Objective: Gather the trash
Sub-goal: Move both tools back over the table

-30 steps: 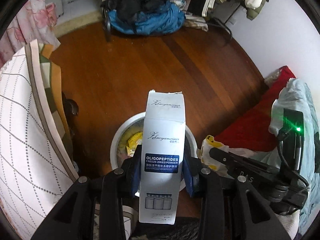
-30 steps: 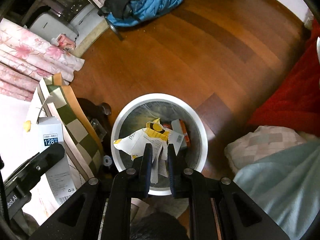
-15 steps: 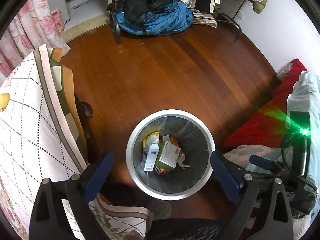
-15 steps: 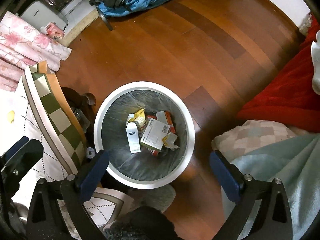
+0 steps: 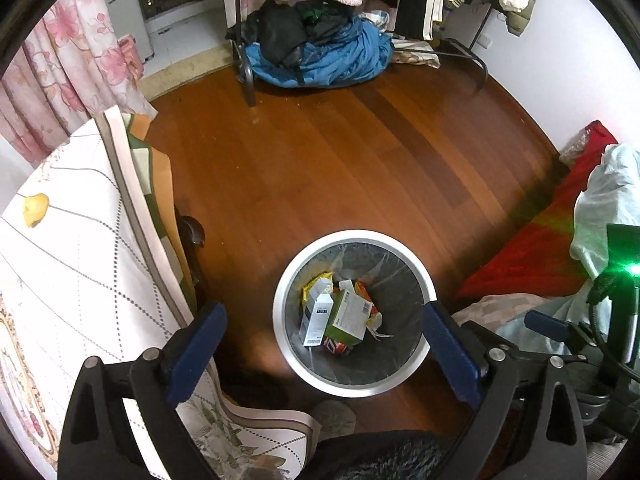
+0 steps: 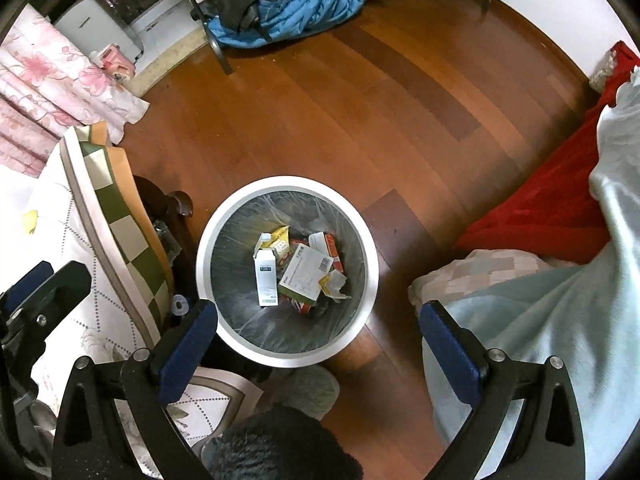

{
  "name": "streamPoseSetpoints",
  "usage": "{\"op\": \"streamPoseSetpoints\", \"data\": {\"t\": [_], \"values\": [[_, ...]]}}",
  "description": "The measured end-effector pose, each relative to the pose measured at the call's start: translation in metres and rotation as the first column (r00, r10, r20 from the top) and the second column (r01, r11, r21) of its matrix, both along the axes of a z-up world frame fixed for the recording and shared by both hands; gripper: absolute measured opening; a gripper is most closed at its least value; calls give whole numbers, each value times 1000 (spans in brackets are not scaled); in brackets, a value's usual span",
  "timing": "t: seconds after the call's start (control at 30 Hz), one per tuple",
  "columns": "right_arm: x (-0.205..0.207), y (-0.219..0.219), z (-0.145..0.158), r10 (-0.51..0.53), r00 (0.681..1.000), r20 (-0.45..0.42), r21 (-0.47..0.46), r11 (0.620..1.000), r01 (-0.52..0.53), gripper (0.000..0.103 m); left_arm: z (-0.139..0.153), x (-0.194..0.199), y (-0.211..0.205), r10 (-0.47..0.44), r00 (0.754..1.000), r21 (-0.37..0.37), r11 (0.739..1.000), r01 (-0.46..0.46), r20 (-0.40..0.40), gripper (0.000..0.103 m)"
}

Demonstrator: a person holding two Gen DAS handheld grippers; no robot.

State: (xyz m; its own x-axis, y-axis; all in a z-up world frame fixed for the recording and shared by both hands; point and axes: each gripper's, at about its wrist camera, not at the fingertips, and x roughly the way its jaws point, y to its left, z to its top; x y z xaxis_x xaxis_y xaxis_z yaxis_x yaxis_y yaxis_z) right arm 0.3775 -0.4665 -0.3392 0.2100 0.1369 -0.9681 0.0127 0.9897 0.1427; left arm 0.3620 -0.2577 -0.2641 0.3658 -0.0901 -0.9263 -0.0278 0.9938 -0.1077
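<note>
Bin: white-rimmed trash bin on the wooden floor, lined with clear plastic, directly under both tools.
Trash: white carton at 9 o'clock inside the bin, leaning against a green-and-white box at centre; yellow wrapper at 11 o'clock, red packet partly buried beneath.
Left gripper: jaws spread wide apart, nothing between them, blue pads framing the bin at 9 and 3 o'clock.
Right gripper: likewise spread wide and empty, hanging over the bin's 6 o'clock rim.
Table: cloth-covered table at 9 o'clock of the bin, a yellow scrap lying on it, well apart from the bin.
Stage: judged as drop done, hands free for another piece.
Risk: scrap small and flat on soft cloth; wide jaws closing there could pinch the cloth and drag it, or miss.
Risk, second: bin light and standing just beside the table edge; a low swing toward 9 o'clock could clip the rim and tip it.
</note>
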Motion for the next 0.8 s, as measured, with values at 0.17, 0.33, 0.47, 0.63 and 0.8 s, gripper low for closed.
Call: {"op": "streamPoseSetpoints", "data": {"t": [0.17,0.33,0.47,0.63,0.8], "values": [[-12,3,28,18,999,41,3,1000,-18,102,13,-9,3,1,1000,10,1000,-1,22,100],[-24,2,53,21,997,80,15,1000,-23,102,31,-18,6,4,998,9,1000,-4,58,100],[-34,3,76,25,993,113,25,999,-28,102,47,-29,13,19,996,13,1000,-20,87,100],[-41,17,118,49,985,163,59,996,-60,102,74,-39,39,93,988,19,995,-96,126,100],[-32,74,171,138,965,225,103,981,-164,102,123,-49,103,225,947,-12,974,-228,228,100]]}}
